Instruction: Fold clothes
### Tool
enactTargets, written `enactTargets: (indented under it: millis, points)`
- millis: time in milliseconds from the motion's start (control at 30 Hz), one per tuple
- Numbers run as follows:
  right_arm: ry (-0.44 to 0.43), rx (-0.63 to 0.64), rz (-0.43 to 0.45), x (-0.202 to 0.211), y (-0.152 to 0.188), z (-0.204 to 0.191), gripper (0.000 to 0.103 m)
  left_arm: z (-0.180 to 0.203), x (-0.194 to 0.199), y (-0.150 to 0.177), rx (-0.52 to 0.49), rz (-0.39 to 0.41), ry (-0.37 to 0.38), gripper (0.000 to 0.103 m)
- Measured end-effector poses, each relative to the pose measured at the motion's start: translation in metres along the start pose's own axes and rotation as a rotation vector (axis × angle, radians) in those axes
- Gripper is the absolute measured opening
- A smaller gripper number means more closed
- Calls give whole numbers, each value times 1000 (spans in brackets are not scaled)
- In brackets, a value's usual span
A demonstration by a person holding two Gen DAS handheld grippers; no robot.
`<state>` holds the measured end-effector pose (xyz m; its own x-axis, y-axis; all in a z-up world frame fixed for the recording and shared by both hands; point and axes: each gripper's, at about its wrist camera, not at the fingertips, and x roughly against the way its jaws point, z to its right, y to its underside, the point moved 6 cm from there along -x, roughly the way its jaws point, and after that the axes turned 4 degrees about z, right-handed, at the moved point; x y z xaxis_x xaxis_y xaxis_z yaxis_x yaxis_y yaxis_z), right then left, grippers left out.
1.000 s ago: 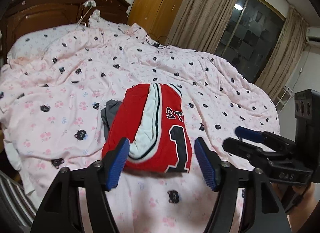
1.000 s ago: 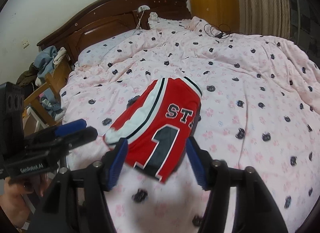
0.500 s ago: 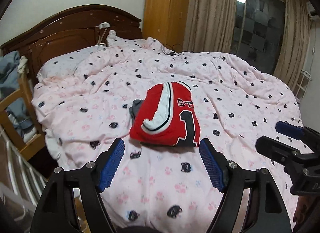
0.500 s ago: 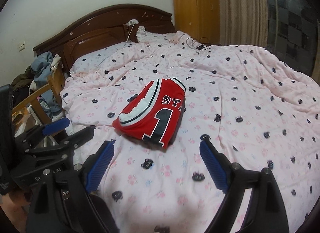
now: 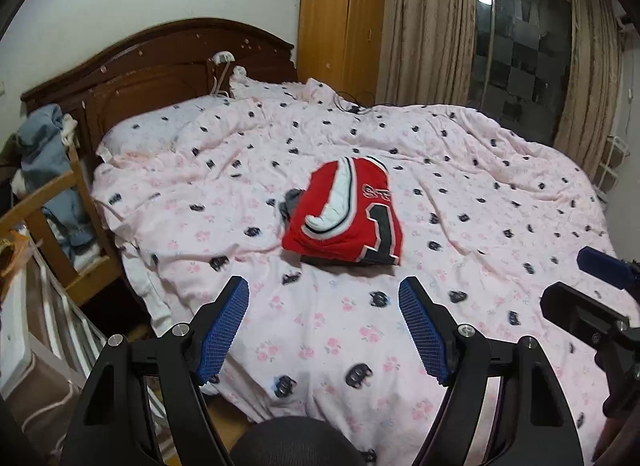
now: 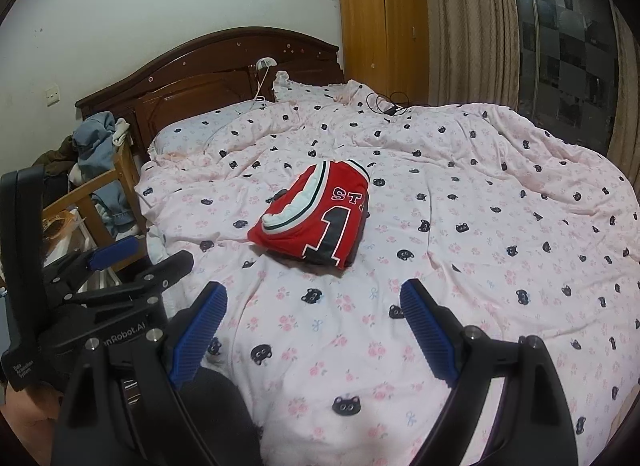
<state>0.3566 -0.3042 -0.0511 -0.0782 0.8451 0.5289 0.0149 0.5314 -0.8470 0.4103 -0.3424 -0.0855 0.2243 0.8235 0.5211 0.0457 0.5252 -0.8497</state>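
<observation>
A folded red jersey (image 5: 344,217) with white trim and a black number 1 lies in the middle of the pink quilt (image 5: 480,193), with a grey garment (image 5: 290,203) peeking out from under its left side. My left gripper (image 5: 324,292) hovers over the quilt well short of the jersey, open and empty. My right gripper (image 6: 312,292) is also back from the jersey (image 6: 320,217), its jaws wide with only quilt between them. Each shows in the other's view: the right gripper (image 5: 572,282) at the right edge, the left gripper (image 6: 160,254) at the lower left.
A dark wooden headboard (image 6: 224,65) and a pillow (image 5: 160,129) are at the far end. A wooden chair (image 5: 60,225) piled with clothes stands left of the bed. A wardrobe (image 6: 380,25), curtains and a dark window are at the back right. A black cable (image 6: 386,103) lies on the quilt.
Both grippers have pulled back from the jersey toward the near edge of the bed, and their jaws stand wider. The jersey stays folded in place.
</observation>
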Motion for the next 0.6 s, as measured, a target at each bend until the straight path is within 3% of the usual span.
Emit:
enactTargets:
  millis: [600]
  points:
    - [-2, 21, 46, 39, 6, -14, 90, 12, 31, 5, 11, 33, 44, 74]
